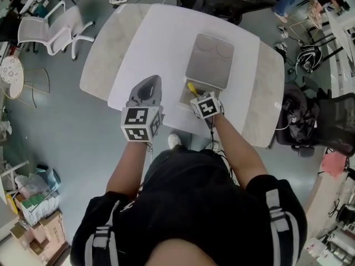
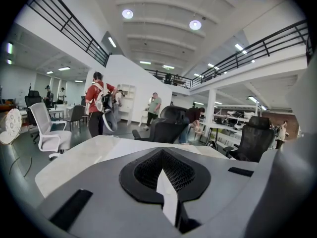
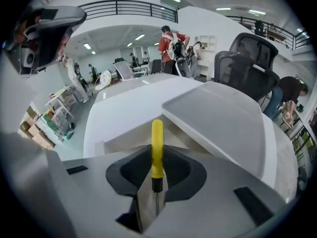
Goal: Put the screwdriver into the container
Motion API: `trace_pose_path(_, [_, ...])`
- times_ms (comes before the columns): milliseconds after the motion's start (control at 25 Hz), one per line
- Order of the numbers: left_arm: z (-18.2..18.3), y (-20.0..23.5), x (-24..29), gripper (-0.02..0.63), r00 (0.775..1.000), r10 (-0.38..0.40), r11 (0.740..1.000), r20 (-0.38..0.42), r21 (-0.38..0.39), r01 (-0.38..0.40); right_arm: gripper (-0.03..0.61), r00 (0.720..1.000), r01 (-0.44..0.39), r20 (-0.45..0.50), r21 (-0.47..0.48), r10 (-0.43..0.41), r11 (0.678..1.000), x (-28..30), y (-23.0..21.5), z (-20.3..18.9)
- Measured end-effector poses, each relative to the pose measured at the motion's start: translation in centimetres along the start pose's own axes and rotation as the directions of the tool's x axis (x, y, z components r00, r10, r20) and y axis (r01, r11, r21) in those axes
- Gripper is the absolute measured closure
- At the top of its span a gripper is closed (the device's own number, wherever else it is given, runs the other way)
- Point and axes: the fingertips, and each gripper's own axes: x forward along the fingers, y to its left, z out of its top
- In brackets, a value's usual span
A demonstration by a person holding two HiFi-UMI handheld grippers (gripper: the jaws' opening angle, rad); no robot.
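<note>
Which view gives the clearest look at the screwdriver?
The right gripper view: the screwdriver stands centred, its yellow handle in full, its shaft gripped in the right tongs. The head view shows only a yellow sliver of it. The left gripper view shows none of it.

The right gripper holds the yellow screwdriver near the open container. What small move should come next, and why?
Probably lower the right gripper slightly and then open it: it clamps the screwdriver by its shaft, the yellow handle seems to point over the open container, and its lid stands raised behind.
</note>
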Motion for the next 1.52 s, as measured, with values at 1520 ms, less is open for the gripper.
trace_pose_path(1520, [1.1, -5.7, 0.3, 0.607, 0.998, -0.067, 0.996, 0.005, 0.055, 0.066, 0.565, 0.603, 0.152, 0.765, 0.169, -0.227, 0.974, -24.2, -4.2, 14.5])
